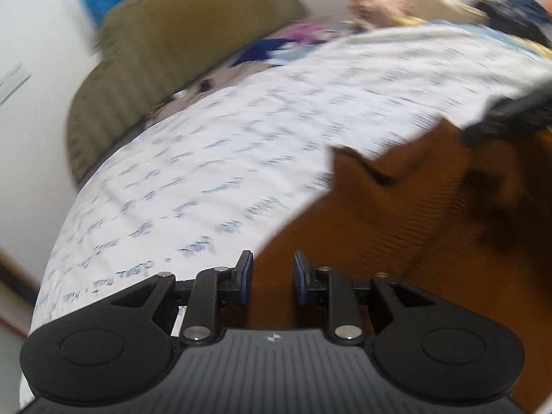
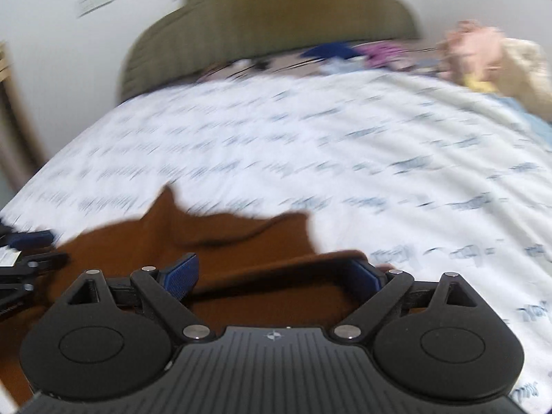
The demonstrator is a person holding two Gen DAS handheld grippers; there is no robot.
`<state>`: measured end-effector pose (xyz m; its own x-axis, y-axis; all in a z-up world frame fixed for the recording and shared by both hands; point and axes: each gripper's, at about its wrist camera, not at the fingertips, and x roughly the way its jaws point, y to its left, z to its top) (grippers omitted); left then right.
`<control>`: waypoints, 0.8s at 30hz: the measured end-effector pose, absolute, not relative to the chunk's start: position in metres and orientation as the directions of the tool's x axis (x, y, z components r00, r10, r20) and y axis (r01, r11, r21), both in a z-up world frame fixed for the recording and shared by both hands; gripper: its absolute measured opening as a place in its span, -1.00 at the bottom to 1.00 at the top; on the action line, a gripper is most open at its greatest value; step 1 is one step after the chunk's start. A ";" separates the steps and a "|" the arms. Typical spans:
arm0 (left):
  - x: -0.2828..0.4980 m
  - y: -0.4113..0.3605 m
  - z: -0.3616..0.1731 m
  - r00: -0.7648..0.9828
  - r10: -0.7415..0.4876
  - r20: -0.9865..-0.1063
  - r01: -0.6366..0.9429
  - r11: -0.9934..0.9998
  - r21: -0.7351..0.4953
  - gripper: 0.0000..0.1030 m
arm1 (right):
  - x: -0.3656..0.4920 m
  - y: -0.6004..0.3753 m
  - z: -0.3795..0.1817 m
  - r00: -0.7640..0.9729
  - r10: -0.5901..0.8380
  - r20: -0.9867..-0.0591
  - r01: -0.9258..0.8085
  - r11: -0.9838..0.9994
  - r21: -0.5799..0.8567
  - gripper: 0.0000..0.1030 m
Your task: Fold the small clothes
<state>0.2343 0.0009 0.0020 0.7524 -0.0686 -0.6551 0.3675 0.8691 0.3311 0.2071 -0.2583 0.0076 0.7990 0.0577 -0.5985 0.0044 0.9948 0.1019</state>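
A brown knitted garment (image 1: 396, 224) lies spread on the white bedsheet with blue print (image 1: 241, 131). My left gripper (image 1: 272, 262) hovers over the garment's left edge, its blue pads a narrow gap apart with nothing pinched between them. In the right wrist view the same garment (image 2: 241, 241) shows a fold across it. My right gripper (image 2: 276, 265) stands wide open over that fold, pads clear of the cloth. The right gripper (image 1: 510, 114) also shows at the left wrist view's right edge, and the left gripper (image 2: 24, 245) at the other view's left edge. Both views are motion-blurred.
An olive padded headboard (image 2: 269, 17) stands against the white wall at the far end of the sheet (image 2: 310, 138). A heap of pink, cream, purple and dark blue clothes (image 2: 476, 48) lies at the far right. The bed's left edge drops away (image 1: 51, 258).
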 end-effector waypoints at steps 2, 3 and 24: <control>0.254 0.011 0.005 0.742 -0.022 -0.670 0.289 0.912 0.290 -0.52 | 0.200 -0.259 0.013 0.826 0.044 -0.561 0.028 0.993 0.119 0.78; 0.262 0.018 0.007 0.735 -0.005 -0.679 0.248 0.933 0.261 -0.52 | 0.193 -0.256 0.016 0.839 0.054 -0.542 0.017 0.992 0.126 0.82; 0.194 -0.020 -0.017 0.723 -0.150 -0.674 0.553 0.711 0.435 -0.50 | 0.207 -0.224 -0.005 0.683 0.214 -0.698 -0.193 0.975 0.109 0.99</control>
<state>0.1942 -0.0203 -0.0170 0.7231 -0.1504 -0.6742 0.5532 0.7105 0.4349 0.2072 -0.2236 -0.0047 0.6832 0.2136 -0.6983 -0.1930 0.9751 0.1095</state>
